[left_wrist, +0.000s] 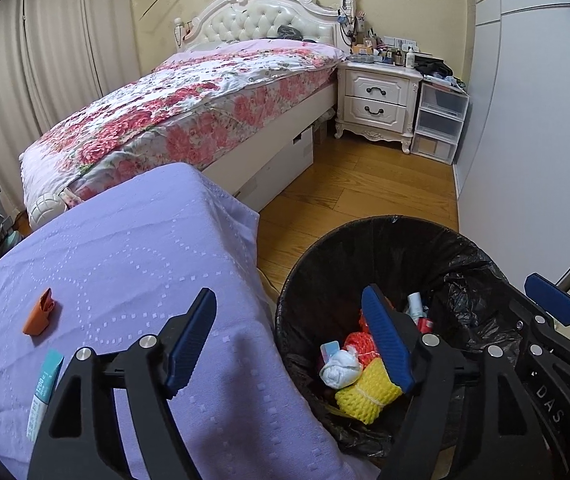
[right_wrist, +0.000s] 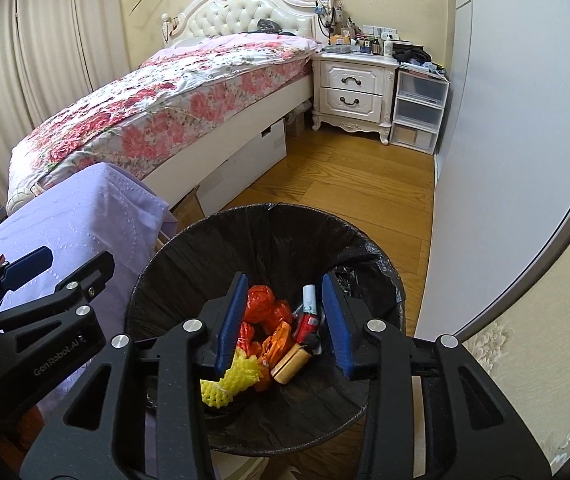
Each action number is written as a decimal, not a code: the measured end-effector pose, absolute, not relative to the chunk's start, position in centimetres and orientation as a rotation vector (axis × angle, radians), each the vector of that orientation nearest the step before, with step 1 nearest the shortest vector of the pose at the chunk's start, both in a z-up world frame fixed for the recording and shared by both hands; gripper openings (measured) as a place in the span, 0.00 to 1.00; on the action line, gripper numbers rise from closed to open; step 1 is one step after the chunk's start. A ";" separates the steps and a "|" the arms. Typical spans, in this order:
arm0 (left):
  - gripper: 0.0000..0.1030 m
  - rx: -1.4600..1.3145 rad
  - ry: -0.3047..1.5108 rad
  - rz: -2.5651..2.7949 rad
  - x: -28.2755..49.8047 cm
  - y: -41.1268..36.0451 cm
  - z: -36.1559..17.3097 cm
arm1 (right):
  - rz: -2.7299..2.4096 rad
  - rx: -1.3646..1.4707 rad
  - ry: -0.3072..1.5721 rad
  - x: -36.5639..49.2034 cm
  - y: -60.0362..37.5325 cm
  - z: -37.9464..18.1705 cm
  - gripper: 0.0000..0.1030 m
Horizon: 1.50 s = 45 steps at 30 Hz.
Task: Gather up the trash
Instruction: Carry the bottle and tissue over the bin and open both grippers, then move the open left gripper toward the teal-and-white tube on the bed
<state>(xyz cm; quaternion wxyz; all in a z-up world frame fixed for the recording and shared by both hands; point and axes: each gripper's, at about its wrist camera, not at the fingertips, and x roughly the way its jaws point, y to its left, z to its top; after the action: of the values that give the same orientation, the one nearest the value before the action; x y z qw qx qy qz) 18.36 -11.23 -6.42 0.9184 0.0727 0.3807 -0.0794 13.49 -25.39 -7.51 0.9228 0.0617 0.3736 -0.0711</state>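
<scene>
A black-lined trash bin (left_wrist: 465, 256) stands on the floor beside a lilac-covered table (left_wrist: 133, 248); it also shows in the right wrist view (right_wrist: 269, 224). It holds yellow foam net (left_wrist: 365, 396), orange wrappers (right_wrist: 261, 300), a white wad (left_wrist: 341, 368) and a red tube (right_wrist: 309, 320). On the table lie an orange scrap (left_wrist: 39, 314) and a teal box (left_wrist: 45, 392). My left gripper (left_wrist: 289, 340) is open and empty, straddling the table edge and bin rim. My right gripper (right_wrist: 283, 324) is open and empty above the bin.
A bed with a floral quilt (left_wrist: 189, 108) stands behind the table. A white nightstand (left_wrist: 377, 100) and plastic drawers (left_wrist: 439, 120) stand at the far wall. A white wardrobe (left_wrist: 533, 120) runs along the right. Wood floor (left_wrist: 365, 184) lies between them.
</scene>
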 end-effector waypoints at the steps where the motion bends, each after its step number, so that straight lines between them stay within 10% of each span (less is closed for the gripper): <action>1: 0.71 0.148 0.782 -0.162 18.3 -11.1 -6.4 | -0.145 0.125 0.766 13.4 -25.3 -7.5 0.39; 40: 0.71 0.005 0.882 0.115 13.5 7.6 -7.5 | 0.154 -0.014 0.807 11.0 -9.9 -6.8 0.47; 45: 0.49 -0.002 0.898 0.064 13.4 7.5 -8.0 | 0.165 -0.021 0.812 11.0 -9.3 -6.9 0.47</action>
<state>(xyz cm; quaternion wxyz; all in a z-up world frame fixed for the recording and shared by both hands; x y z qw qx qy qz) 13.45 7.51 -7.96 0.9004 -0.0008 0.4340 0.0308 11.02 -9.32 -6.93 0.9154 -0.0100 0.3943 0.0802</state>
